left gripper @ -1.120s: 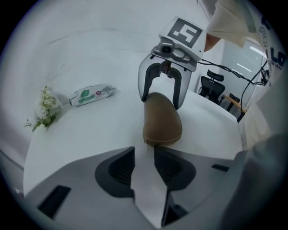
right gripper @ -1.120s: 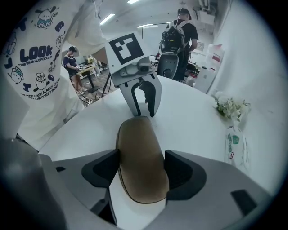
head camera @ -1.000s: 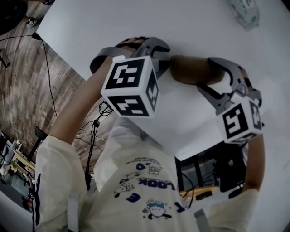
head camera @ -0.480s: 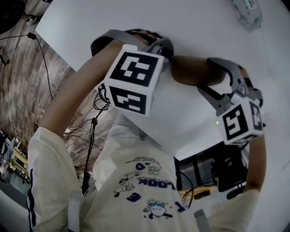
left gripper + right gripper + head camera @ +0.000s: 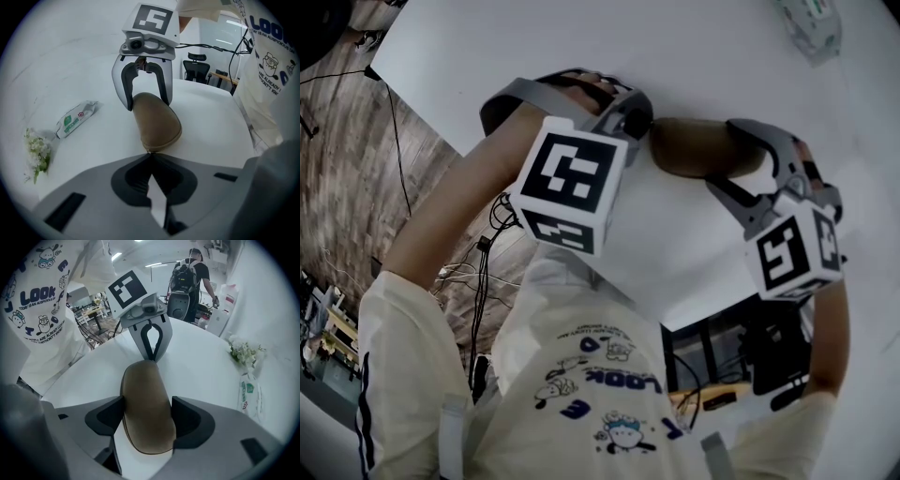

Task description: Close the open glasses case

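A brown glasses case (image 5: 703, 150) lies closed on the white table (image 5: 581, 47). My right gripper (image 5: 727, 155) straddles its right end, and its pads press on both long sides of the case (image 5: 147, 404). My left gripper (image 5: 642, 127) is at the opposite end. Its jaws are shut, the tips meeting right at the seam at the tip of the case (image 5: 157, 124). Whether the left gripper (image 5: 149, 153) pinches anything there is hidden. Each gripper view shows the other gripper across the case: the right gripper (image 5: 143, 101) and the left gripper (image 5: 150, 355).
A pack of wipes (image 5: 75, 119) and a small bunch of white flowers (image 5: 37, 150) lie farther out on the table. The table's edge runs close to my body, with cables on the wooden floor (image 5: 394, 122) below. A person (image 5: 194, 275) stands in the background.
The left gripper's jaws went from wide open to shut at the case's end, and that gripper rolled, turning its marker cube. The right gripper and the case stayed put.
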Demonstrator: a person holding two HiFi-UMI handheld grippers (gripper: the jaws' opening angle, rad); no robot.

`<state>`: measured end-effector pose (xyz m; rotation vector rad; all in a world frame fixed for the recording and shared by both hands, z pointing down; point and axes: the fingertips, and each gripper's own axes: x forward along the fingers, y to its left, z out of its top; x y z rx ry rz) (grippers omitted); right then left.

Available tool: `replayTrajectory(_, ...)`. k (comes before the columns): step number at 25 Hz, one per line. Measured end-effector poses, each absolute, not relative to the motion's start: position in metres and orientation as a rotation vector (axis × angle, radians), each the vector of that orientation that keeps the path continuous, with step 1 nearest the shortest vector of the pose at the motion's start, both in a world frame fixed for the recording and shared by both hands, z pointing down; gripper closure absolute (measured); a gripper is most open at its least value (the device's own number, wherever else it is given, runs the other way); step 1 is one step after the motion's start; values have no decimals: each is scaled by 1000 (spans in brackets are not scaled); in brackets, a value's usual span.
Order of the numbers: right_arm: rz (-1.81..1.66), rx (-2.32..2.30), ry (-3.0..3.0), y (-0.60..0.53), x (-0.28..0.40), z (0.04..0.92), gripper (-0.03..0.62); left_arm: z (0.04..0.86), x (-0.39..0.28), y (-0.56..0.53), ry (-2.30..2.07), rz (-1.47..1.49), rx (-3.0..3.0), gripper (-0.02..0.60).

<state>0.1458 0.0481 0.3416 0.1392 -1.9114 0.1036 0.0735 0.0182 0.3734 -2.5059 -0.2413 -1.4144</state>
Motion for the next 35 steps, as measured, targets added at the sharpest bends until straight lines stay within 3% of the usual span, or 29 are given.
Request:
replayTrajectory(16, 95, 121, -1907, 49, 146, 341, 284, 375, 71, 20, -275, -1447, -2617, 578)
replayTrajectory(35, 108, 111, -1894, 49, 149, 344, 284, 371, 70, 30, -498, -1394, -2320, 581)
